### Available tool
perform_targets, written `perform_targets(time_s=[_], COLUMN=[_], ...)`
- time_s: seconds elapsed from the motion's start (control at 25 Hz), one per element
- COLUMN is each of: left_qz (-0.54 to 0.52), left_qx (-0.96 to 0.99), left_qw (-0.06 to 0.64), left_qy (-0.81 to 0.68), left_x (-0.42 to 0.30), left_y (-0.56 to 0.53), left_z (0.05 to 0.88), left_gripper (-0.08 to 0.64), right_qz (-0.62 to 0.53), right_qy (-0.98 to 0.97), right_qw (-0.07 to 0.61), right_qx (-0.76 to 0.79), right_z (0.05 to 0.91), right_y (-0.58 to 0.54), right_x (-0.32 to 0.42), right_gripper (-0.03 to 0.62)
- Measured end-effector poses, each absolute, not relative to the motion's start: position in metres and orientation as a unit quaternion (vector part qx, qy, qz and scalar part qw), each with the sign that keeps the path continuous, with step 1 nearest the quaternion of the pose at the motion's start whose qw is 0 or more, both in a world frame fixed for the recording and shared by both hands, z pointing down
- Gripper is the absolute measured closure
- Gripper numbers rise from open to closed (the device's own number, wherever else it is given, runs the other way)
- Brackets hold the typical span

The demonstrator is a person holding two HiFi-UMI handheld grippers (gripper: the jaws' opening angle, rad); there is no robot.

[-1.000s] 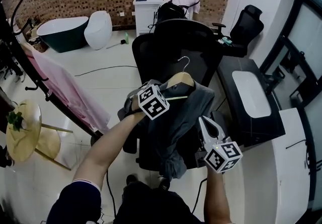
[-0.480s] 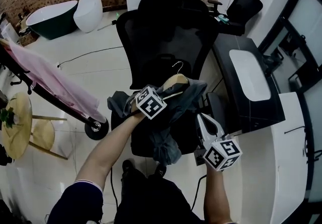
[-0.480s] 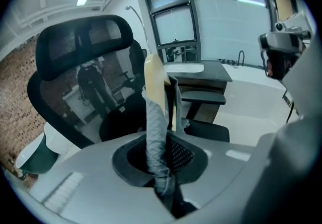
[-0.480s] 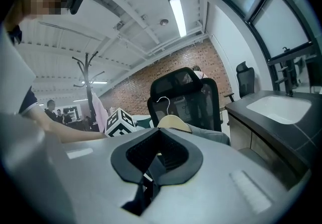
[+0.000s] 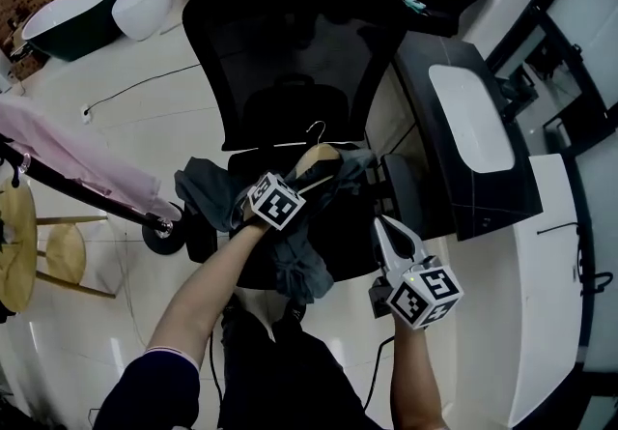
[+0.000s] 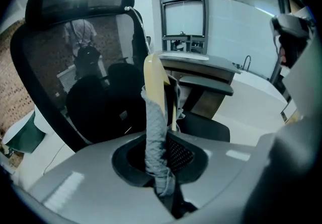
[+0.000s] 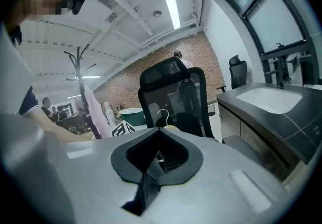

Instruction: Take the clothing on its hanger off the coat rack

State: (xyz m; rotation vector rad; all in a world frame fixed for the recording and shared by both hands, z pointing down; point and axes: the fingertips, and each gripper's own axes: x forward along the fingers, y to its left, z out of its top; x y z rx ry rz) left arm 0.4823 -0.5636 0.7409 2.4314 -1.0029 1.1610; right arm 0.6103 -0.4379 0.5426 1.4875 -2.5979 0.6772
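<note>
Pinching grey garment [image 5: 208,194] on its hanger [image 5: 314,162] — jaws just tightened — left hand-held gripper [image 6: 161,167] hangs before the chair back [image 5: 290,42].

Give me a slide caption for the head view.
Left gripper holds grey garment on wooden hanger over black office chair; right gripper shut, empty.

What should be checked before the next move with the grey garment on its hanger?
1. Grip: the left claw jaws, which have just been closing, pinch the grey garment draped on the wooden hanger: ok.
2. Release: the hanger hook hangs free of the coat rack: ok.
3. Spare hand: the right claw is empty, jaws together: ok.
4. Clearance: whether the garment's hem touches the office chair seat: cannot tell.
</note>
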Motion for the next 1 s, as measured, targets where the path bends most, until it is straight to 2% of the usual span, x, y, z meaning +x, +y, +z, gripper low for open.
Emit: perform_targets(time_s=[0.32, 0.52, 0.64, 0.84, 1.0], left_qz=[0.409, 0.410, 0.409, 0.382, 0.324], left_qx=[0.827, 0.822, 0.818, 0.822, 0.841], left_qw=[0.169, 0.190, 0.187, 0.172, 0.169], left_qy=[-0.346, -0.346, -0.359, -0.385, -0.399], left_x=[0.484, 0.480, 0.472, 0.459, 0.459], left_y=[-0.561, -0.560, -0.559, -0.561, -0.557], left_z=[0.806, 0.818, 0.815, 0.790, 0.739], left_gripper=[0.513, 0.448, 0.397, 0.397, 0.403], right_qz=[0.248, 0.254, 0.253, 0.247, 0.234], right_qy=[-0.832, -0.827, -0.830, -0.839, -0.848], right_qw=[0.053, 0.053, 0.051, 0.045, 0.037], right_qx=[0.493, 0.499, 0.495, 0.483, 0.473], right_z=[0.574, 0.577, 0.575, 0.566, 0.548], right_y=[-0.430, -0.428, -0.430, -0.438, -0.447], right_x=[0.622, 0.626, 0.622, 0.606, 0.593], right_gripper=[0.591, 0.591, 0.591, 0.591, 0.591])
